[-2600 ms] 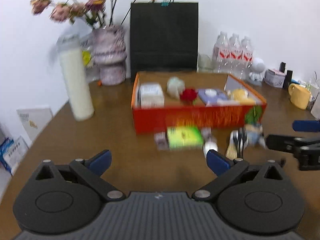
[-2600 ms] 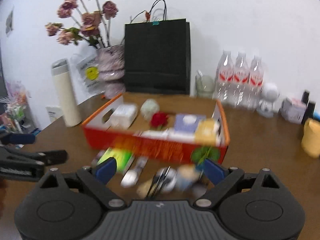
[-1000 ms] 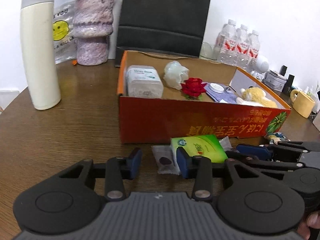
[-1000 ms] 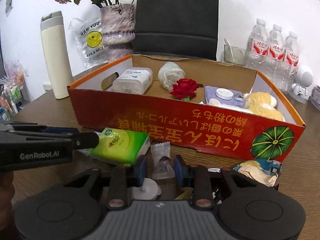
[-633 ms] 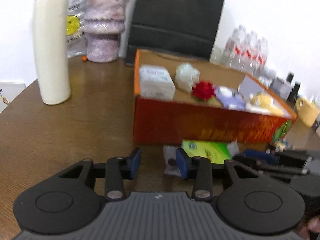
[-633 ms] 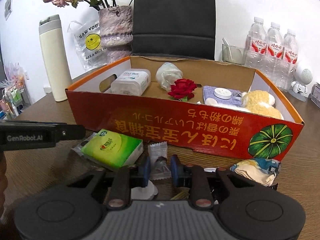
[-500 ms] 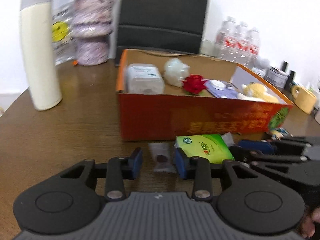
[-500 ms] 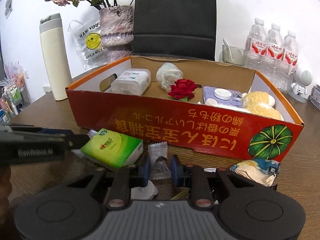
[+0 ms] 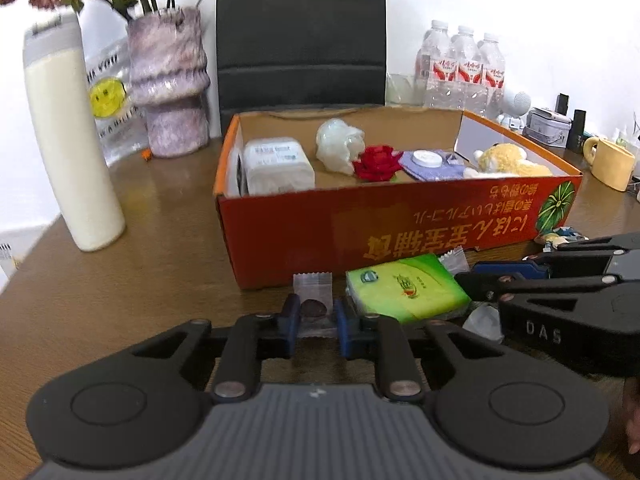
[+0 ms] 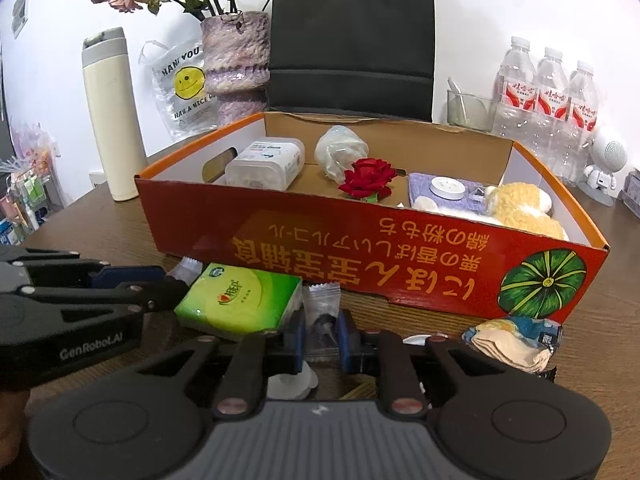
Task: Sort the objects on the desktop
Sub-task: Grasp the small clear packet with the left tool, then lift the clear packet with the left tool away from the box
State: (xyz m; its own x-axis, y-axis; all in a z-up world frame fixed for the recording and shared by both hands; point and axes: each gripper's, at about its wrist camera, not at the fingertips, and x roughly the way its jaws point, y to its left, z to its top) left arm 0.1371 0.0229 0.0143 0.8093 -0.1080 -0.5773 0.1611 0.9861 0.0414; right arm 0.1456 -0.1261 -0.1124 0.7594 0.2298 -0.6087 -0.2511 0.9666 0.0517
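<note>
An orange cardboard box stands on the brown table and holds a white tub, a crumpled white wrap, a red rose, a purple pack and a yellow plush. In front of it lie a green tissue pack and two clear snack sachets. My left gripper is shut on one sachet. My right gripper is shut on the other sachet. Each gripper shows from the side in the other's view, the right and the left.
A tall cream flask, a purple vase, a smiley bag and a black paper bag stand behind the box. Water bottles, a yellow mug and a crumpled wrapper are on the right.
Both grippers came down from wide open to the sachets in front of the box and narrowed. In the last half second the left one closed on its sachet; the right one closed slightly.
</note>
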